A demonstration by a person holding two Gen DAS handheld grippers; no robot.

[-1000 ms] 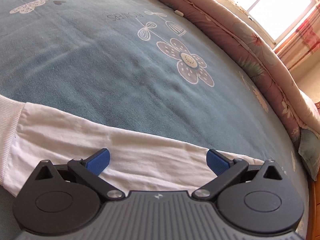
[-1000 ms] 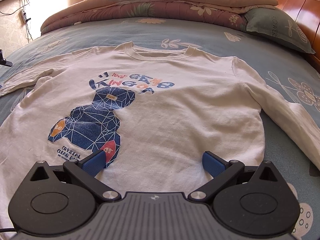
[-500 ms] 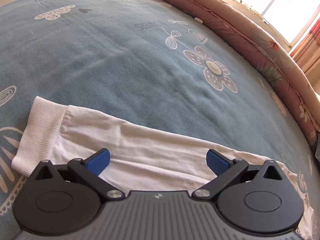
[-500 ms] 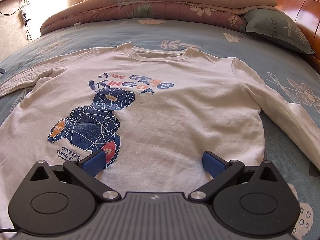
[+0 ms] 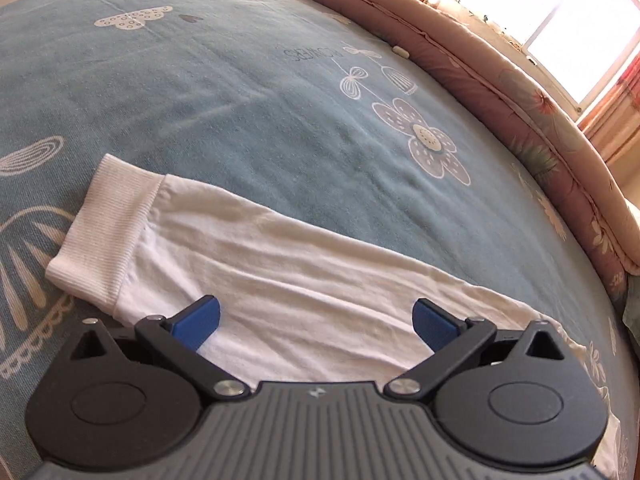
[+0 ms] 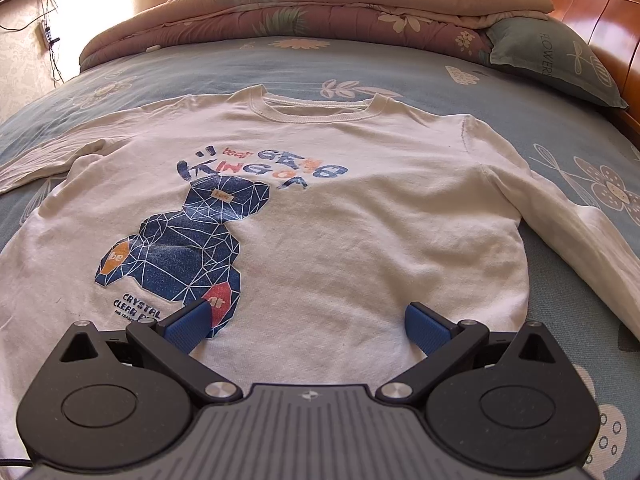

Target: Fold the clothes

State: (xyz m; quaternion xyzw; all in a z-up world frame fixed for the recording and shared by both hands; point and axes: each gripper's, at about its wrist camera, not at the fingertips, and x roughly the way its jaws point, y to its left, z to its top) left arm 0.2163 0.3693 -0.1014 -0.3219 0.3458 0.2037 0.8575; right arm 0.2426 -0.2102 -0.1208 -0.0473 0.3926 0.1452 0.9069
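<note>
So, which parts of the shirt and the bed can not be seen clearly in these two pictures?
- Left wrist view: the near edge of the sleeve is hidden behind the left hand-held gripper, which is open.
- Right wrist view: the hem of the shirt is hidden behind the open right hand-held gripper.
- Right wrist view: both cuffs are cut off by the picture edges.
- Right wrist view: the small print under the bear picture is partly covered.

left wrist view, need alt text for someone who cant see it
An open gripper hovers over a white long sleeve lying flat on a blue flower-print bedsheet, its ribbed cuff at the left. A folded pink quilt runs along the far edge below a bright window.
</note>
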